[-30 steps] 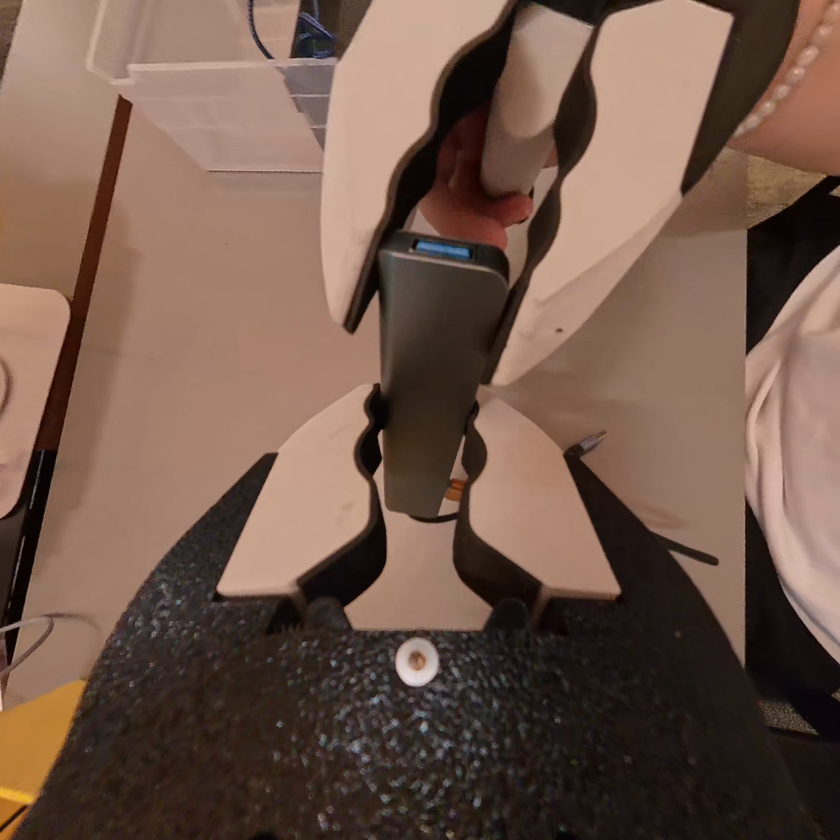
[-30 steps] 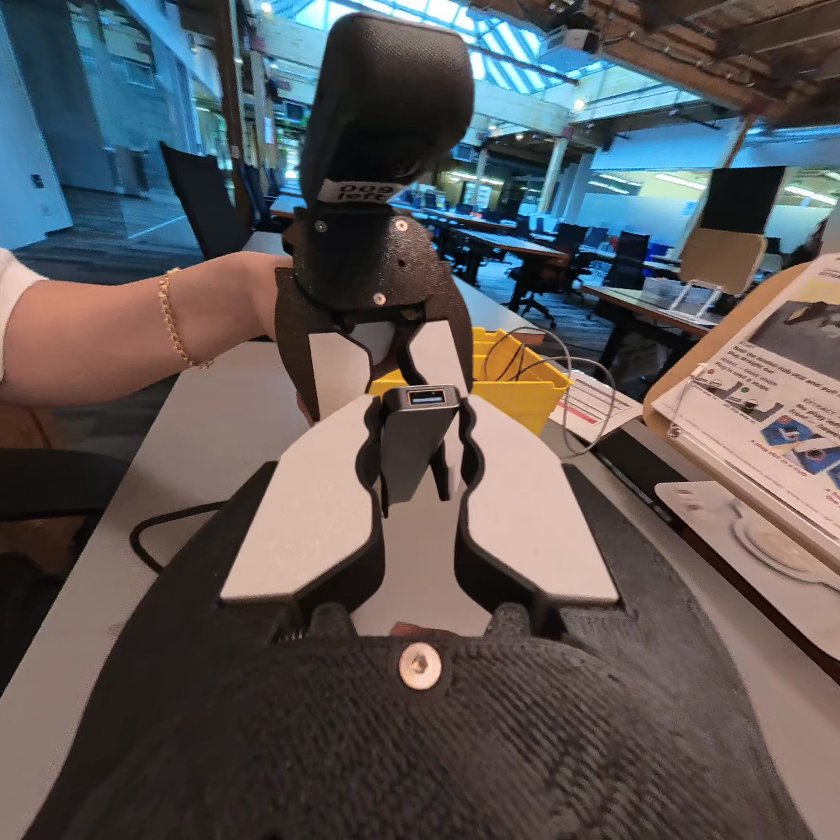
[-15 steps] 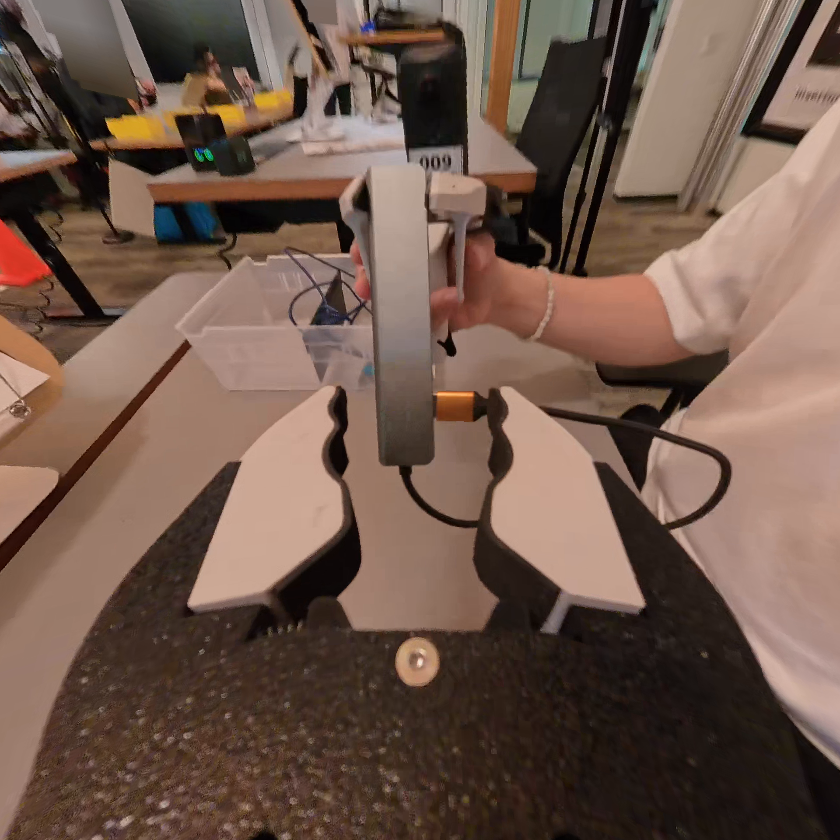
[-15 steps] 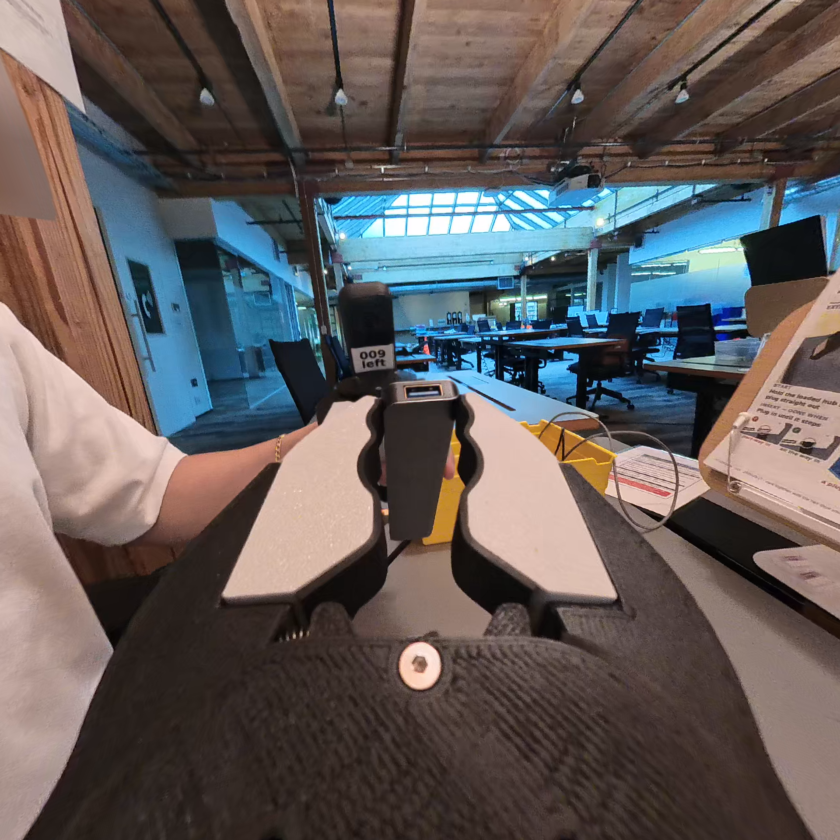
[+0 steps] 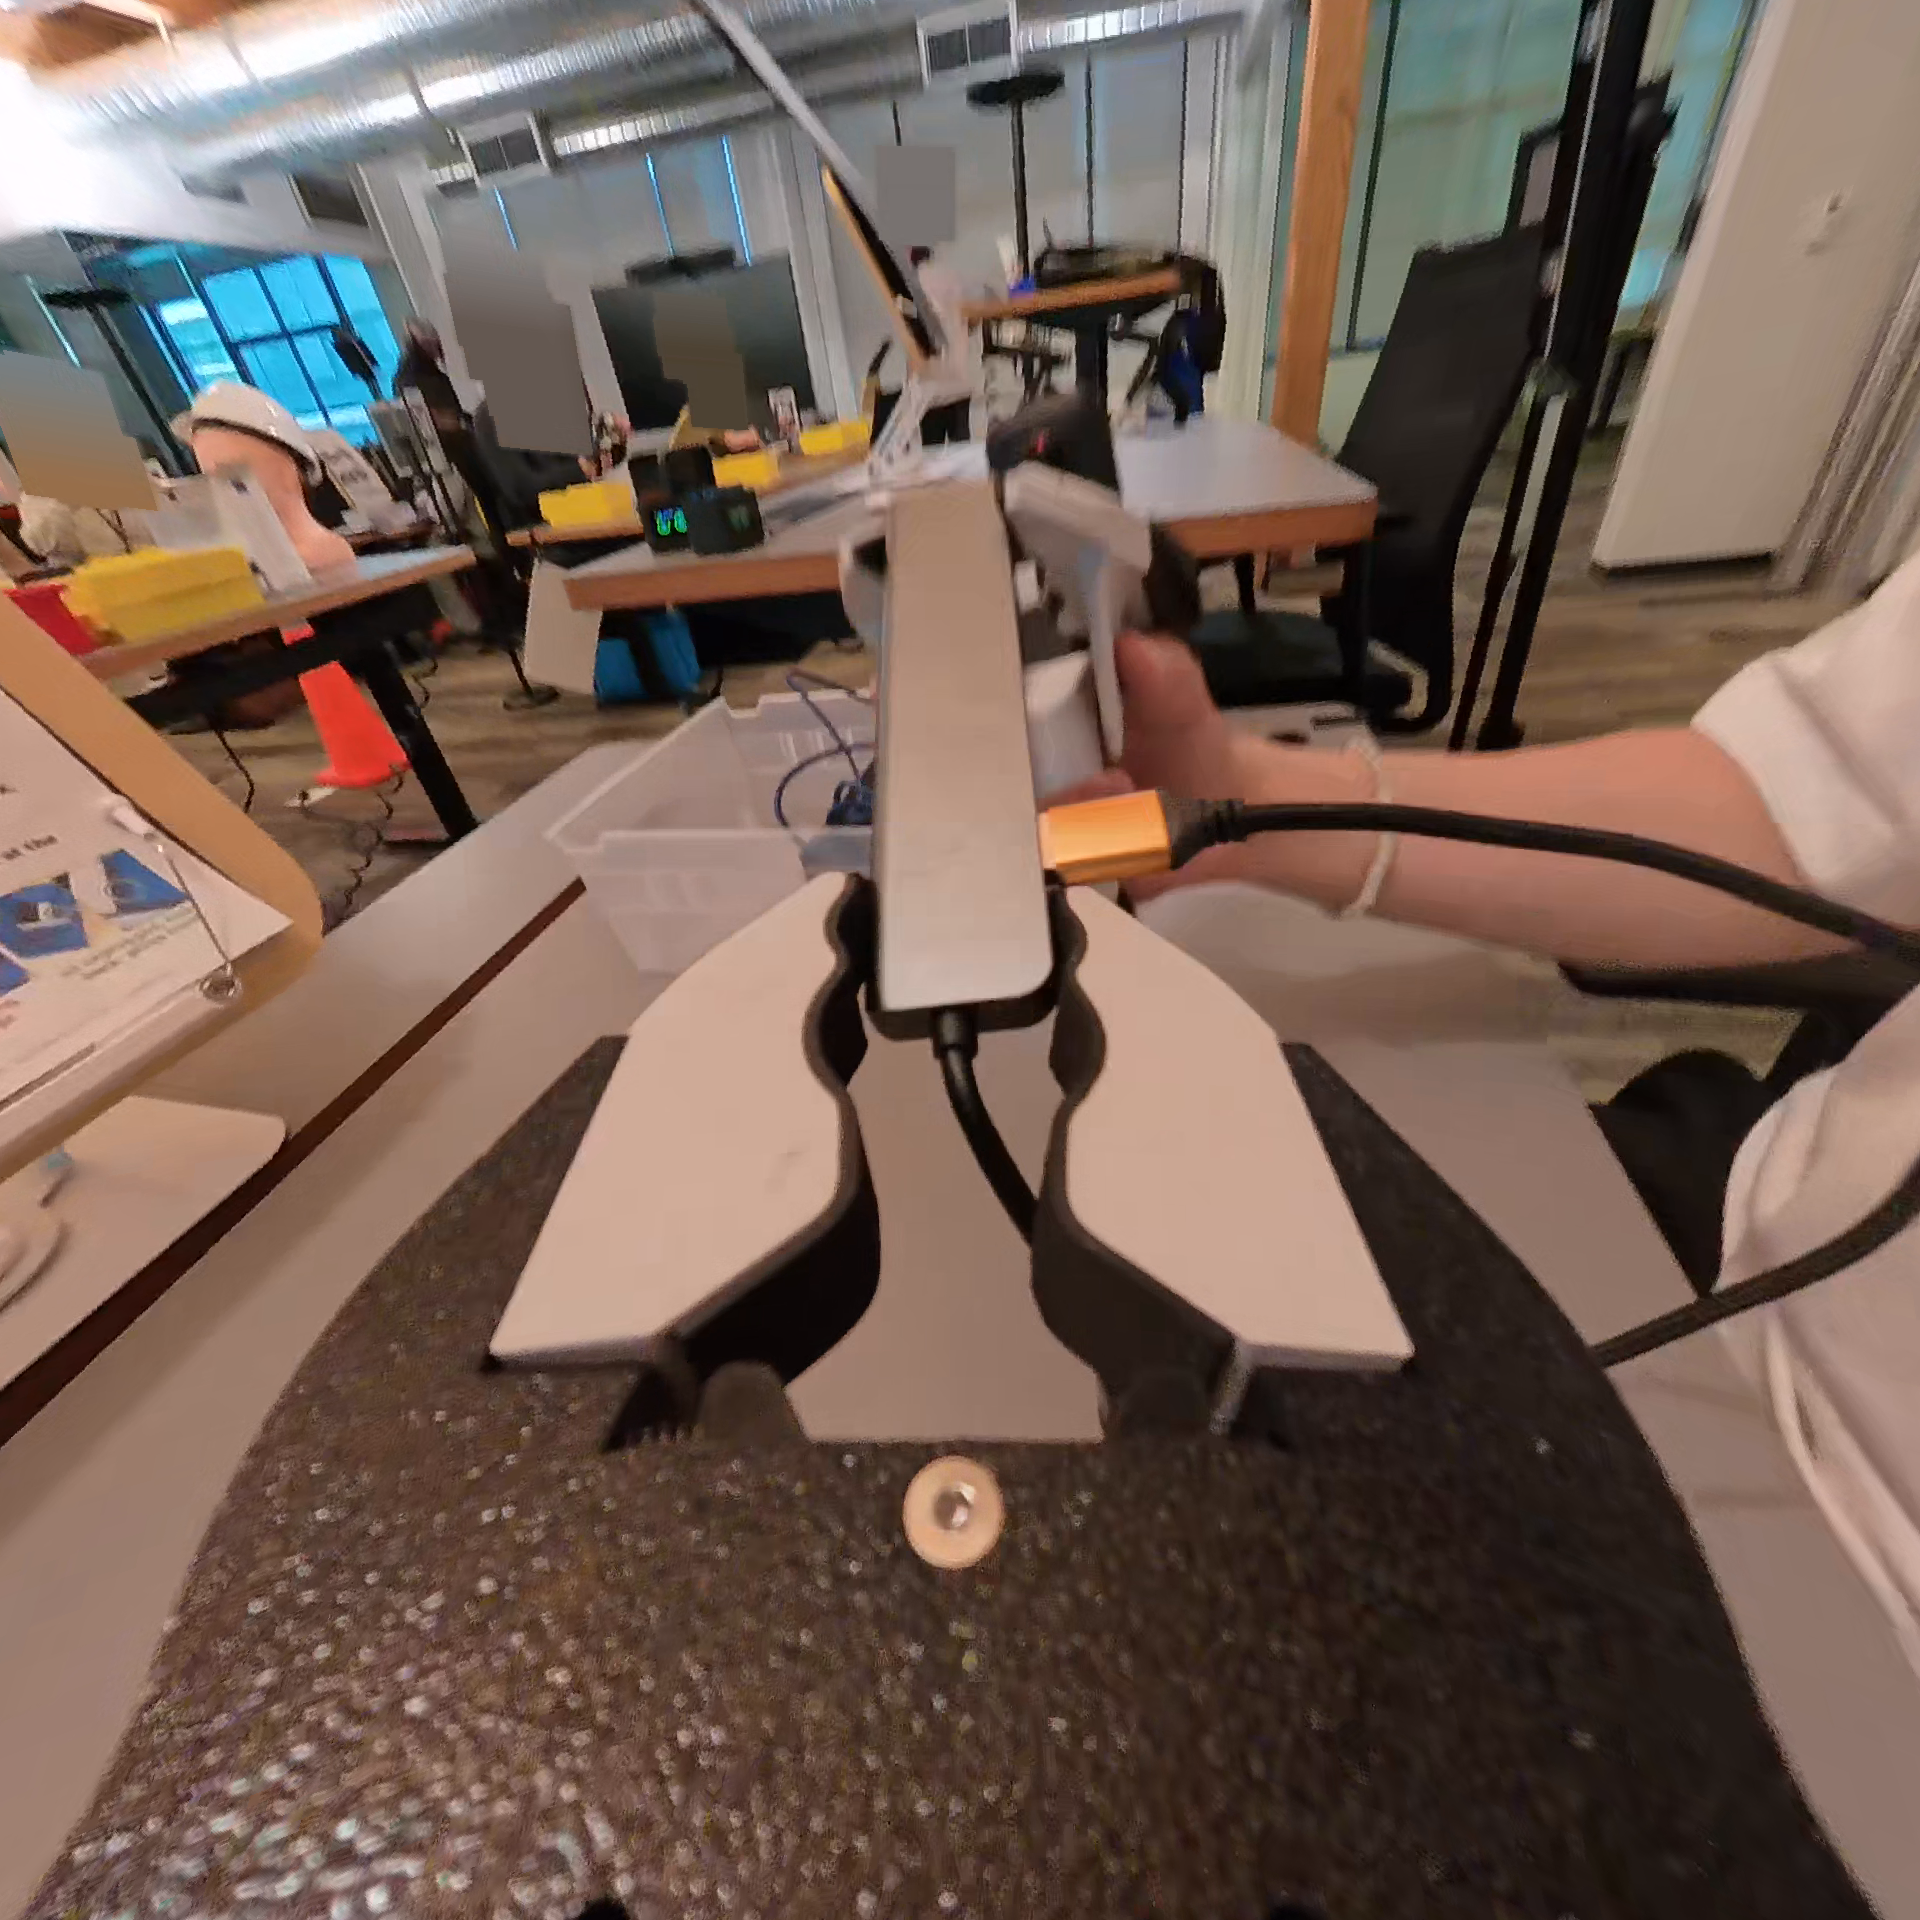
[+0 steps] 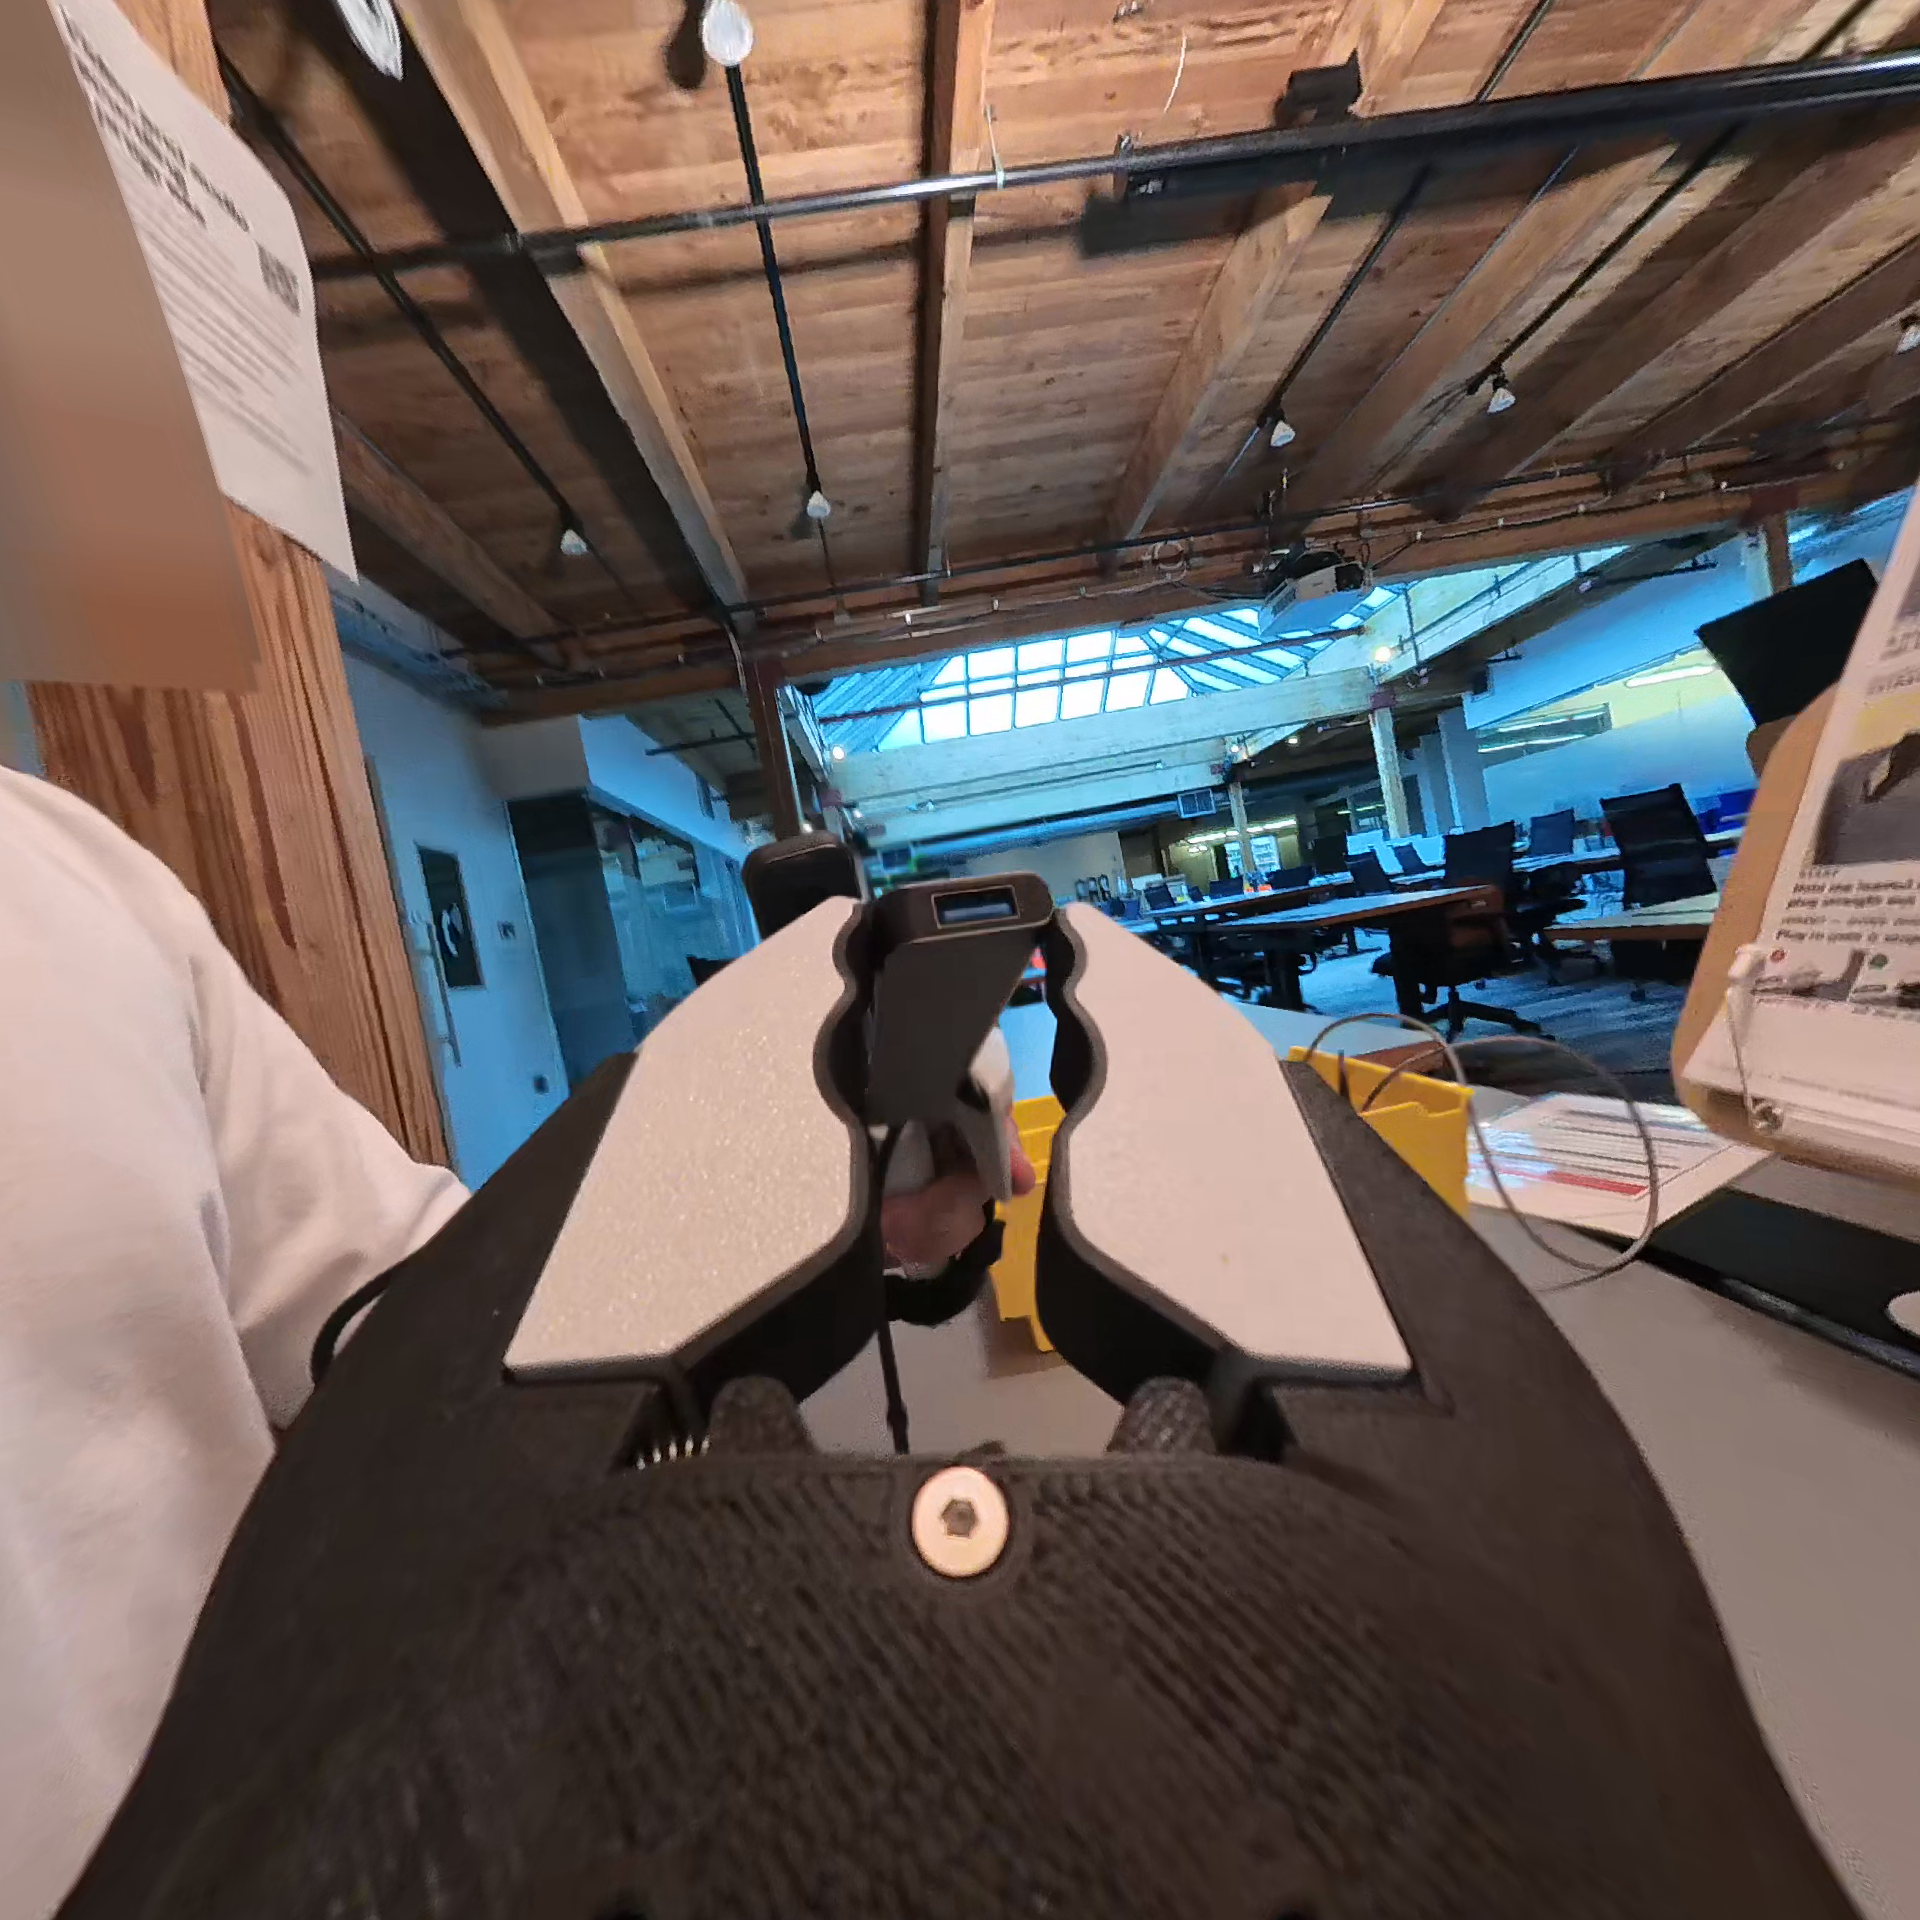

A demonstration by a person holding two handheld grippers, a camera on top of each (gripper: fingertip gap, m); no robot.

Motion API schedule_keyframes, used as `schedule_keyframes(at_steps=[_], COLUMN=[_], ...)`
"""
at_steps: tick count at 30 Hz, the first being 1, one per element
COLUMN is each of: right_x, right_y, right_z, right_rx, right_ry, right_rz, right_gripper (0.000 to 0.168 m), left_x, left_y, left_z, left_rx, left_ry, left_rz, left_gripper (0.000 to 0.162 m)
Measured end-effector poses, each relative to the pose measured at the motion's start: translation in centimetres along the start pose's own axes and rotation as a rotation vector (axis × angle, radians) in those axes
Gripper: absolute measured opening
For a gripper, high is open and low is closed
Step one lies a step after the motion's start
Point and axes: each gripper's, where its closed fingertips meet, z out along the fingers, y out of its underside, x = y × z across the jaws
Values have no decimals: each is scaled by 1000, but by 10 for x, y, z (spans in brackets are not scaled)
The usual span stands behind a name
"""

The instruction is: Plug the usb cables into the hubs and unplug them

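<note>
A: Left claw, what is it doing?

B: Its fingers are pressed in on both sides of the near end of the grey hub. It looks clamped on it, with no gap showing on either side.

A: And the right claw?

B: It is clamped on the same hub at the opposite end, the one with the blue port. The tips are tight against both edges.

A: So where is the hub?

B: It is up in the air above the bench, bridging the two claws. In the left wrist view it runs straight away from the camera, narrow edge up.

A: Are any cables in it?

B: There is one, the orange plug, seated in the hub's right side just ahead of the left claw's right finger. Its thick black cable sweeps off to the right, past the person's forearm. The hub's own short black lead drops out of the near end between the left claw's fingers.

A: What about the end port?

B: Nothing is plugged into it in the right wrist view.

A: And the rest of the bench?

B: There is a clear plastic bin behind the hub with blue wire inside. A yellow bin sits on the other side, with a thin wire loop beside it. An instruction sheet sits on a clipboard stand at the bench edge.

A: And the person?

B: The person wears a white sleeve, close in at the left of the right wrist view.
</note>
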Motion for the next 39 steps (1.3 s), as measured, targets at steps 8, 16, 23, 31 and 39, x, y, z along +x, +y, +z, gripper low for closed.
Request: schedule_keyframes(at_steps=[8, 16, 23, 31, 39], right_x=[26, 17, 23, 20, 22], right_y=[15, 50, 76, 78, 78], right_z=[-22, -12, 10, 11, 7], right_rx=[35, -314, -427, -357, -444], right_ry=[97, 396, 469, 459, 563], right_rz=[136, -137, -341, -270, -312], right_gripper=[34, 53, 24, 27, 31], left_x=[-9, -57, -61, -62, -59], left_y=[-2, 1, 18, 31, 39], left_z=[2, -18, -6, -8, 4], left_rx=[-64, -306, -369, -367, -428], left_ry=[-81, -516, -648, -688, -730], left_rz=[33, 247, 217, 156, 262], left_gripper=[31, 31, 32, 32, 32])
